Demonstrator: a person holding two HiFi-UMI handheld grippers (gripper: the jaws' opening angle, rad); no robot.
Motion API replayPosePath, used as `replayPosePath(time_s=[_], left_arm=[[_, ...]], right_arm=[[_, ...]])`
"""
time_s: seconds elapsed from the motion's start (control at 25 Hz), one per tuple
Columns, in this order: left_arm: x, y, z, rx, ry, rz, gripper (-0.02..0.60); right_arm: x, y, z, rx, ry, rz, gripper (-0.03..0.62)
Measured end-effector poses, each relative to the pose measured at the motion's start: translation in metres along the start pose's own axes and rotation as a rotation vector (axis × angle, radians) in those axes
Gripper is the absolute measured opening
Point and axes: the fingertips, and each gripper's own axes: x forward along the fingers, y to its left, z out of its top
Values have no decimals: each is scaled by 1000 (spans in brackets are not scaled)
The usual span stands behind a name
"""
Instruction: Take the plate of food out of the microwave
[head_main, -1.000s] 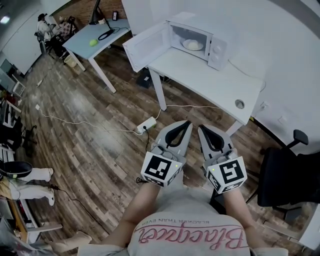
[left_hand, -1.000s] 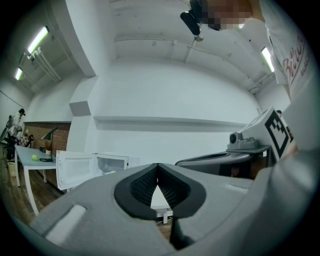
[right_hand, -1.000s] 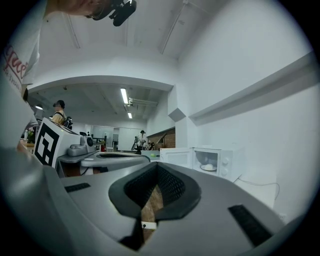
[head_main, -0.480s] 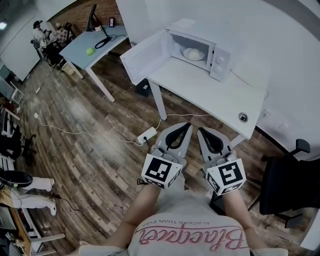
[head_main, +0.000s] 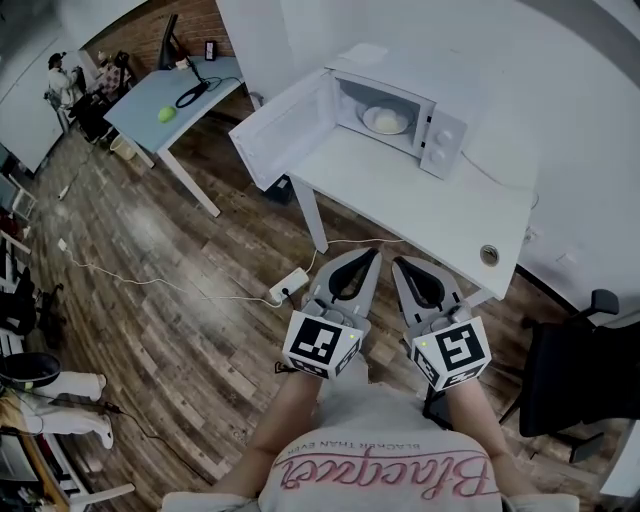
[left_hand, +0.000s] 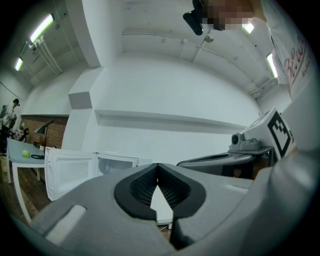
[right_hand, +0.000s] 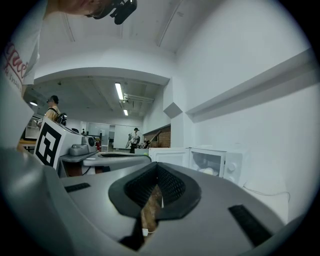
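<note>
A white microwave stands at the far end of a white table, its door swung open to the left. Inside it sits a plate of pale food. My left gripper and right gripper are held side by side over the floor, short of the table's near edge, both pointing level toward it. Both are shut with nothing between the pads. In the left gripper view the left gripper has the microwave ahead on the left. The right gripper faces the plate inside the microwave.
A power strip and its cables lie on the wooden floor in front of the table. A black chair stands at the right. A blue-grey desk with a green ball is at the back left. The table has a round grommet.
The table and microwave have come closer and lower in the head view. Both grippers have moved forward together toward the table, still shut and side by side.
</note>
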Motion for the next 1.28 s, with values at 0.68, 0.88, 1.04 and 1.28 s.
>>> replayPosePath(time_s=[0.68, 0.88, 1.04, 1.28], left_arm=[[73, 86, 2, -50, 42, -147, 8], [97, 113, -8, -9, 109, -134, 8], [111, 135, -11, 1, 109, -116, 8], [126, 161, -13, 19, 86, -96, 8]], right_arm=[[103, -56, 8, 125, -28, -93, 14], [129, -73, 2, 87, 7, -137, 14], [149, -82, 3, 117, 15, -142, 13], [171, -93, 2, 122, 42, -145, 12]])
